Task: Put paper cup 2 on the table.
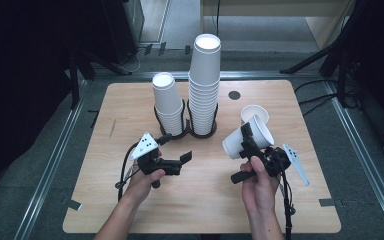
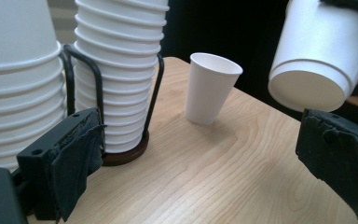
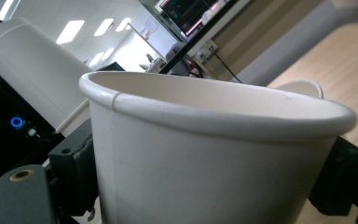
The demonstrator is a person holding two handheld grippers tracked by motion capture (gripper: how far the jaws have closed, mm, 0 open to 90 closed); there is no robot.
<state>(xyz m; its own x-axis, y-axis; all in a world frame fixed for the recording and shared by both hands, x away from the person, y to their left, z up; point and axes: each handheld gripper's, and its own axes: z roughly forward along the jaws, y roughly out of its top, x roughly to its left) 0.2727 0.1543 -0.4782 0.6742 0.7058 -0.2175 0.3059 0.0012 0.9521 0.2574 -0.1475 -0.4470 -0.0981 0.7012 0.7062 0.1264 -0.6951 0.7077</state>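
My right gripper (image 1: 248, 138) is shut on a white paper cup (image 1: 244, 140), held tilted above the table with its mouth turned up and to the right. In the right gripper view the cup (image 3: 214, 158) sits between the two black jaws. A second white cup (image 1: 255, 113) stands upright on the table just behind it, also seen from the left gripper (image 2: 212, 88). My left gripper (image 1: 176, 148) hovers in front of the cup stacks, open with nothing between its jaws (image 2: 205, 163). The held cup (image 2: 324, 56) shows its base at upper right there.
Two stacks of white cups stand in black wire holders at the table's middle back: a short stack (image 1: 167, 102) and a tall stack (image 1: 205, 85). A dark round hole (image 1: 234, 95) marks the wooden tabletop (image 1: 200, 200). Metal rails and dark stands surround the table.
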